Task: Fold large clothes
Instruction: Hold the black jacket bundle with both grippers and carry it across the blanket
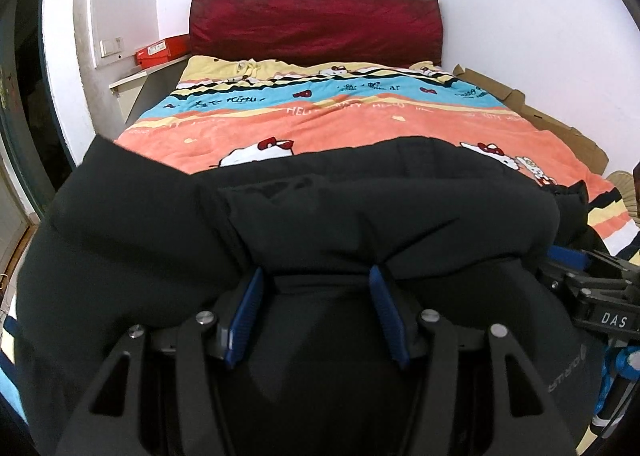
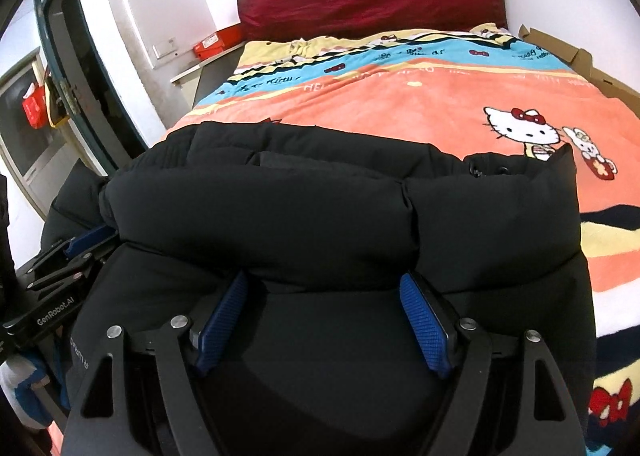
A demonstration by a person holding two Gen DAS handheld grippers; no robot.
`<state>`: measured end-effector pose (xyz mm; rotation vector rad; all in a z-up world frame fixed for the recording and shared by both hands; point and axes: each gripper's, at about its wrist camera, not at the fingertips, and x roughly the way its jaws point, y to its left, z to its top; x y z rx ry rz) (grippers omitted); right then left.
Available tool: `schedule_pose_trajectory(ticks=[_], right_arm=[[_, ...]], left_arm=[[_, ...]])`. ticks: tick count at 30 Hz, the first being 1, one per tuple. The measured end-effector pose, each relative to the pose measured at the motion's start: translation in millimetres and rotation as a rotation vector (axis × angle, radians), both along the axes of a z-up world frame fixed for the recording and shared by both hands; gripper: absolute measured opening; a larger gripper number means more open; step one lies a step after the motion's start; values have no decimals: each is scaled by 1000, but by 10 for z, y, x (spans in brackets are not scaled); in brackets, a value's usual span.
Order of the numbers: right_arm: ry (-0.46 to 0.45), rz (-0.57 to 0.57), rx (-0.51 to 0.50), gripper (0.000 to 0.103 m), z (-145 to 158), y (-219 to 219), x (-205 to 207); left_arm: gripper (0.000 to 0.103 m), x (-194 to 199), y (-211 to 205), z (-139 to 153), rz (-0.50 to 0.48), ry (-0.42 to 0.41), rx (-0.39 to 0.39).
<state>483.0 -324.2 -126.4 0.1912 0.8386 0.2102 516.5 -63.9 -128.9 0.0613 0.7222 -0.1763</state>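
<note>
A black puffer jacket (image 1: 120, 240) lies across the near end of the bed, its padded bulk folded back on itself into a thick roll (image 2: 280, 208) that runs side to side just ahead of both grippers. In the left wrist view the left gripper (image 1: 316, 276) stands with its blue pads (image 1: 250, 304) about half apart, their tips tucked under the edge of the roll with black fabric lying between them; whether the pads press on it cannot be told. In the right wrist view the right gripper (image 2: 324, 282) has its pads set wide, likewise reaching under the rolled edge, and no pinch shows. Each gripper appears at the edge of the other's view, just beside the jacket. Under the jacket spreads a Hello Kitty blanket (image 2: 400, 96) in orange, blue and yellow bands. Beyond it stands a dark red headboard (image 1: 316, 22) against a white wall. An orange shoebox (image 1: 162, 50) sits on a ledge left of the bed, and flattened cardboard (image 1: 560, 128) lies along its right side.
</note>
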Motion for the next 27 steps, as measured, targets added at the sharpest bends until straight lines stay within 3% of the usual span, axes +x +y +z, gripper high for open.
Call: schedule_pose_trajectory(ticks=[13,16,18,23,27], right_arm=[[10,-17,1,76,-96,32,110],[72,-23,-64,77,-18,109,174],[100,-44,-100,77,103,142,158],[-29,5,-80,76,566,359,-32],[-19,60,-115,80,478,617,112]], left_arm=[[54,106,-66,-151,6,16,38],[54,138,-79,-39,-24,69,96],[54,86,16,123,-46,61,98],[54,172,397,387,27,22,122],[55,385,623,174,75,108,145]])
